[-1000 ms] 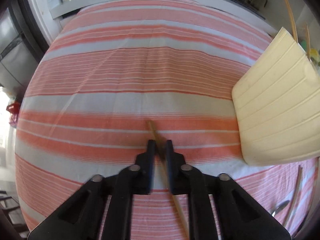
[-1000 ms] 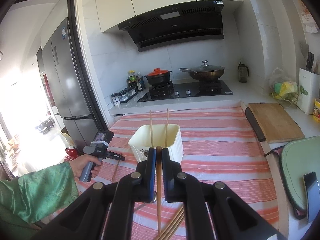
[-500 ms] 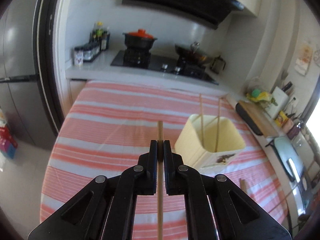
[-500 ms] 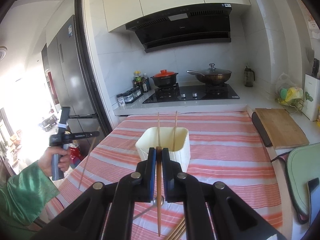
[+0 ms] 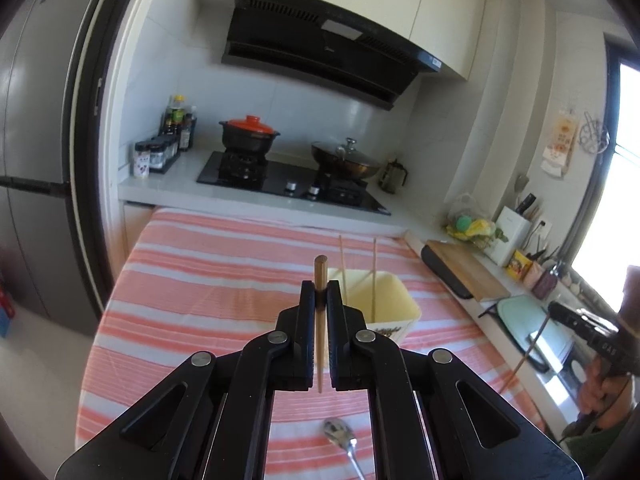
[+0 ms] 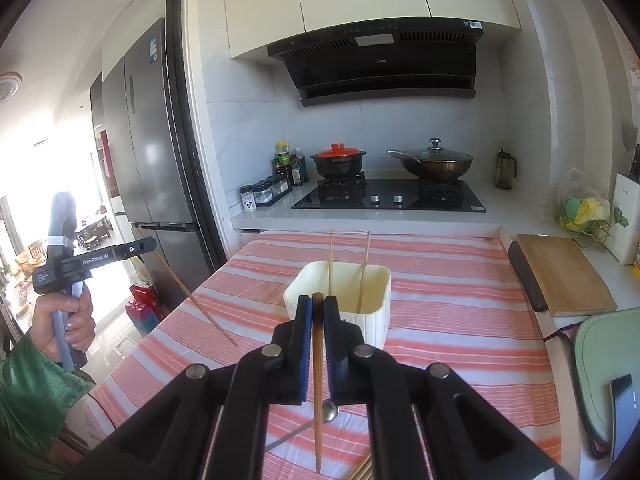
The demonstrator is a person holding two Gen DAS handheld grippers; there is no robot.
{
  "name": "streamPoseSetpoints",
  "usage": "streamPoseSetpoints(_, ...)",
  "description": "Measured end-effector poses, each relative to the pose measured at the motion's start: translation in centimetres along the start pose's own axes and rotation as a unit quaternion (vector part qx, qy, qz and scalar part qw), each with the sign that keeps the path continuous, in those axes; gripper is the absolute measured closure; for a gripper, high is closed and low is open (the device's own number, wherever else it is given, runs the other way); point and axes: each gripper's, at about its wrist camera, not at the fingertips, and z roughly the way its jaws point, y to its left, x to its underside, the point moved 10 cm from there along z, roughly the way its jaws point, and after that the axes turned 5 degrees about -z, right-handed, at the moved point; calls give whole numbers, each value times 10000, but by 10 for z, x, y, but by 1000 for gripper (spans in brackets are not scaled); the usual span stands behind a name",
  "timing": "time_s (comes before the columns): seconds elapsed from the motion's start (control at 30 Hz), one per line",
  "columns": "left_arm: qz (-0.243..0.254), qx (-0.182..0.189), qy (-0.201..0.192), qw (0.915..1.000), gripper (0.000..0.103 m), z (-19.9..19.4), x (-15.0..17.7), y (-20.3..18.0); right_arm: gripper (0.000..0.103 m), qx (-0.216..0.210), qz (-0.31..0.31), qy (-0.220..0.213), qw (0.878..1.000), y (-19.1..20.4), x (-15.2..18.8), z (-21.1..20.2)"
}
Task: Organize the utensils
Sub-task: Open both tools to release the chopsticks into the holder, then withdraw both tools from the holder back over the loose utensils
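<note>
My left gripper (image 5: 320, 292) is shut on a wooden chopstick (image 5: 320, 272) and holds it in the air above the striped tablecloth (image 5: 208, 276). In the right wrist view that chopstick (image 6: 188, 294) slants down toward the cloth. My right gripper (image 6: 317, 306) is shut on another chopstick (image 6: 317, 408), just short of the cream utensil holder (image 6: 340, 304). The holder (image 5: 384, 300) has two chopsticks standing in it. A metal spoon (image 5: 342, 436) lies on the cloth near me.
A wooden cutting board (image 6: 560, 276) lies at the right of the table. A stove with a red-lidded pot (image 6: 338, 160) and a wok (image 6: 434, 162) is at the back. More chopsticks (image 6: 362, 470) lie on the cloth under the right gripper. A fridge (image 6: 156, 140) stands left.
The left gripper lifted its chopstick off the cloth and tilted up from facing the table to facing the kitchen. The right gripper rose slightly with its chopstick.
</note>
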Motion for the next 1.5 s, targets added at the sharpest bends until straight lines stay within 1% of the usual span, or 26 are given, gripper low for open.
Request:
streamPoseSetpoints(0.1,30,203,-271,9994,100,-6,-23,-20,97,108,-32,-190,9998,-6,-26,7)
streamPoseSetpoints(0.23,112,478,-621,9969,100,-2,-57,-52,97,300,-186,-815,9960,-13,-82,14)
streamPoseSetpoints(0.33,297,463,-829,9950,100,16,-76,-71,97,434,-265,-1243,9909,-20,-121,32)
streamPoseSetpoints(0.4,391,391,-773,9955,100,36,-80,-77,97,526,-242,-1433,9880,-27,-138,49)
streamPoseSetpoints(0.5,464,245,-378,9979,100,79,-74,-77,97,623,-165,-1504,9865,-39,-149,82)
streamPoseSetpoints(0.63,564,-11,221,9982,100,139,-54,-66,97,681,-132,-1207,9903,-57,-134,139)
streamPoseSetpoints(0.7,486,-75,565,9972,100,167,-40,-57,97,701,-110,-791,9943,-68,-115,173)
streamPoseSetpoints(0.77,394,-151,922,9948,100,192,-25,-48,97,634,89,-319,9974,-82,-93,203)
streamPoseSetpoints(0.83,268,-233,1231,9918,99,212,-11,-38,97,571,347,138,9977,-93,-71,228)
streamPoseSetpoints(0.9,111,-364,1430,9890,99,226,-1,-29,95,470,555,532,9959,-101,-55,247)
streamPoseSetpoints(0.93,19,-404,1494,9880,95,232,1,-25,95,490,631,671,9945,-105,-49,253)
streamPoseSetpoints(0.97,-74,-441,1528,9872,83,233,3,-21,93,539,684,744,9934,-109,-44,255)
streamPoseSetpoints(1.0,-170,-480,1537,9868,74,231,4,-18,85,576,725,753,9929,-111,-44,254)
streamPoseSetpoints(1.03,-251,-496,1489,9873,58,226,3,-16,79,598,762,701,9928,-111,-45,250)
streamPoseSetpoints(1.07,-285,-491,1408,9884,49,219,2,-14,67,584,793,582,9934,-110,-48,241)
streamPoseSetpoints(1.1,-254,-497,1352,9892,48,208,2,-13,62,565,785,455,9943,-108,-51,231)
streamPoseSetpoints(1.13,-187,-514,1360,9892,47,202,1,-11,62,576,729,380,9949,-106,-54,219)
streamPoseSetpoints(1.2,11,-550,1448,9879,44,177,10,-8,62,606,534,401,9959,-101,-53,197)
streamPoseSetpoints(1.27,313,-533,1570,9857,34,143,28,-4,61,561,303,580,9963,-91,-39,171)
streamPoseSetpoints(1.33,690,-585,1666,9819,28,104,53,4,61,503,15,881,9948,-81,-12,144)
streamPoseSetpoints(1.37,870,-643,1699,9795,25,86,68,9,60,479,-140,1037,9934,-75,5,130)
streamPoseSetpoints(1.4,1027,-732,1734,9767,23,68,85,14,59,488,-306,1177,9914,-70,24,114)
streamPoseSetpoints(1.47,1235,-899,1830,9712,22,36,122,26,59,624,-628,1392,9863,-64,64,85)
streamPoseSetpoints(1.5,1257,-981,1858,9696,22,22,141,31,59,772,-768,1455,9833,-62,85,70)
